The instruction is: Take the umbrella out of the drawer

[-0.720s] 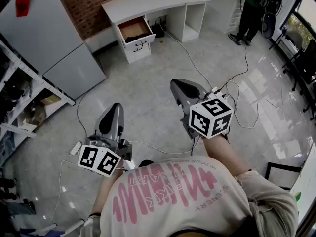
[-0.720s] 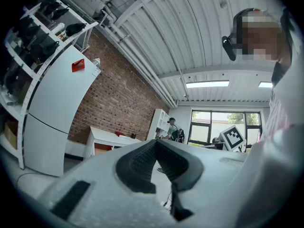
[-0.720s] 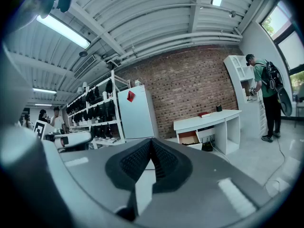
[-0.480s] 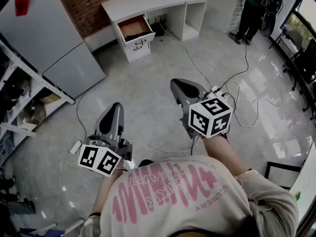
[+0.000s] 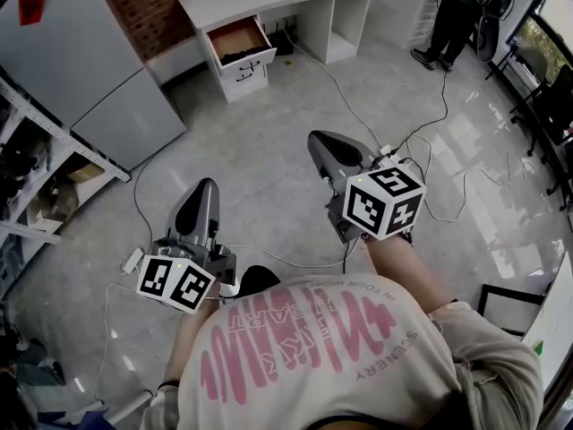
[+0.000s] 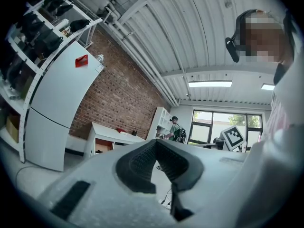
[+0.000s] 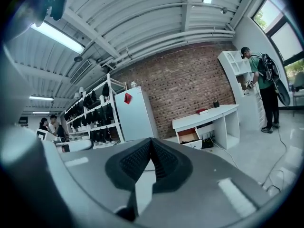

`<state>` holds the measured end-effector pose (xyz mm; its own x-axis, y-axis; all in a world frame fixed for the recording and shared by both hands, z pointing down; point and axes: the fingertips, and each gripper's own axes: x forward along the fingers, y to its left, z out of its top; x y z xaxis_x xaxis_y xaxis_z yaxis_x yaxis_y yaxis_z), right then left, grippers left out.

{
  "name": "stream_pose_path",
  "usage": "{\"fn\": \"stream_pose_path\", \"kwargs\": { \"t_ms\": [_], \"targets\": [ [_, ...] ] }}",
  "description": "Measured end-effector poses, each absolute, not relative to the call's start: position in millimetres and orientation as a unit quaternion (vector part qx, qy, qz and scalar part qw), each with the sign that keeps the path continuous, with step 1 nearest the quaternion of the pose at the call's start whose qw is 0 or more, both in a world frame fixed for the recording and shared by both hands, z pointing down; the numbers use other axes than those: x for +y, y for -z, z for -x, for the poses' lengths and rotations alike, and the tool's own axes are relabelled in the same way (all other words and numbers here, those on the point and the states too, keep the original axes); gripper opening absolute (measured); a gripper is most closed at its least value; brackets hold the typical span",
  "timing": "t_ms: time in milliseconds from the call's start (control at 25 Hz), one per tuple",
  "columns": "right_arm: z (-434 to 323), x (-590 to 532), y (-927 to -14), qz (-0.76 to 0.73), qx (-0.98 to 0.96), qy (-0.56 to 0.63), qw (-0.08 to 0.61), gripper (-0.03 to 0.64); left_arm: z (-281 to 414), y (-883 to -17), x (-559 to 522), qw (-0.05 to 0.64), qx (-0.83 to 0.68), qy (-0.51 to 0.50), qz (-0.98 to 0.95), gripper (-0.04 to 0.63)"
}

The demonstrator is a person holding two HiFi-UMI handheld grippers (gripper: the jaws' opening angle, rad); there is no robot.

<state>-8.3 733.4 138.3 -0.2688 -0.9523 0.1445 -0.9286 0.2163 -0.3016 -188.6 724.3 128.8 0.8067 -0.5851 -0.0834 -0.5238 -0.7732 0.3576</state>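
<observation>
Drawer (image 5: pixel 238 41) drifted up-frame; only gripper views show left gripper (image 6: pixel 156 143) and right gripper (image 7: pixel 151 140) closed, empty.

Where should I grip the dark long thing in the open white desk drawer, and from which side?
Judging from afar: grip the dark long thing across its narrow middle, coming down from above. It lies flat along the front wall of the open-topped white desk drawer. Its handle is too small to see.
</observation>
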Motion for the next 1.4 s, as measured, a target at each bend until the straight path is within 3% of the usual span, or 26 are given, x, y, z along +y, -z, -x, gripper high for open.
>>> {"fn": "stream_pose_path", "kwargs": {
  "t_ms": [520,1400],
  "targets": [
    [-9,723,-171,0.615,0.762,0.202,0.02,0.012,169,-155,710,0.189,-0.283,0.076,-0.937,0.005],
    [-33,573,-184,0.635,0.737,0.231,0.019,0.012,136,-148,535,0.194,-0.255,0.083,-0.944,0.005]
  ]
}}
